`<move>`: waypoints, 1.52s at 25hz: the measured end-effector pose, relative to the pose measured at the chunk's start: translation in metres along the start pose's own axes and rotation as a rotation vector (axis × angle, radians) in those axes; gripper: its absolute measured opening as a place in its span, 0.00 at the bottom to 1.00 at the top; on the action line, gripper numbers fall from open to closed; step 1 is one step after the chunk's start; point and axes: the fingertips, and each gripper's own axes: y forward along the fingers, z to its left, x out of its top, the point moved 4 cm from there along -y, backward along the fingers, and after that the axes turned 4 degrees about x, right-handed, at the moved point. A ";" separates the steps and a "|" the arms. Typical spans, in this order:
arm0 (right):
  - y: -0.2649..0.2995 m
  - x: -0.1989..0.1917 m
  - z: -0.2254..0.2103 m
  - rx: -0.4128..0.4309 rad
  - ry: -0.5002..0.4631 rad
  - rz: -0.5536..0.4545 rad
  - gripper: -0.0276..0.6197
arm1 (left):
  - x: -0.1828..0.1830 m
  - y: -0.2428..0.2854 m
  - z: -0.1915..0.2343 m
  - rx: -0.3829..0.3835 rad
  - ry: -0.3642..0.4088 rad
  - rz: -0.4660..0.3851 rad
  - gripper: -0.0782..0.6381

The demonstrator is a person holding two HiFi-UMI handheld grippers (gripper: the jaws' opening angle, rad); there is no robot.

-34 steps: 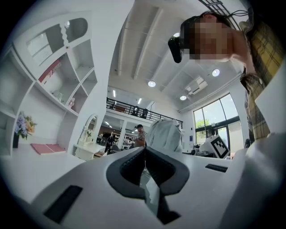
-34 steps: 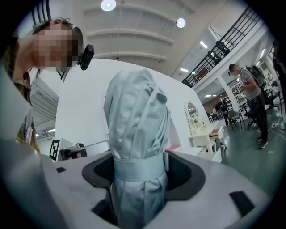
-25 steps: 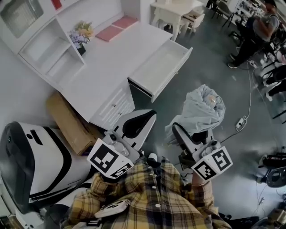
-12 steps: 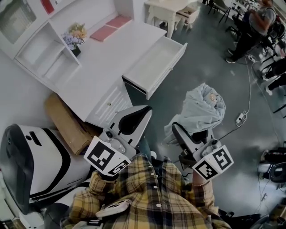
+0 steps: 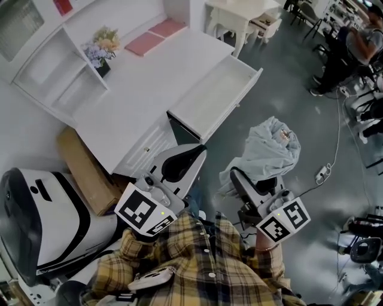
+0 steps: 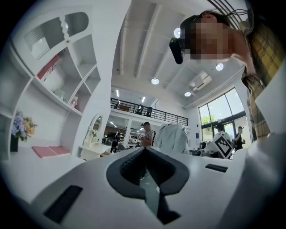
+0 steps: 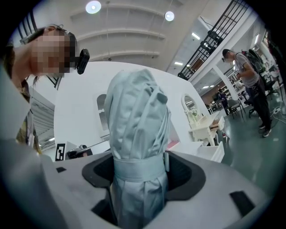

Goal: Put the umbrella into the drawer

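Observation:
A folded pale blue umbrella (image 5: 267, 152) stands upright in my right gripper (image 5: 242, 179), which is shut on its strapped lower part. In the right gripper view the umbrella (image 7: 136, 120) fills the gap between the jaws of that gripper (image 7: 138, 157). The white desk's drawer (image 5: 242, 88) is pulled out and empty, ahead of both grippers and to the left of the umbrella. My left gripper (image 5: 181, 161) hovers near the desk's front, just below the drawer. Its jaws meet at the tips with nothing between them (image 6: 144, 151).
The white desk (image 5: 137, 89) carries a flower vase (image 5: 102, 48) and pink pads (image 5: 157, 34). A cardboard box (image 5: 84, 167) and a white-and-black machine (image 5: 36, 215) sit at the left. A small white table (image 5: 239, 15) stands behind. A person (image 5: 353, 48) and cables (image 5: 326, 170) are at the right.
The head view has shifted a little, so the desk and drawer sit slightly further right. Both grippers stay close to the body and the umbrella is still held.

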 end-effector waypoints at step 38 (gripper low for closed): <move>0.237 0.070 -0.190 0.007 0.038 0.118 0.54 | 0.009 0.180 0.236 0.100 -0.051 0.039 0.14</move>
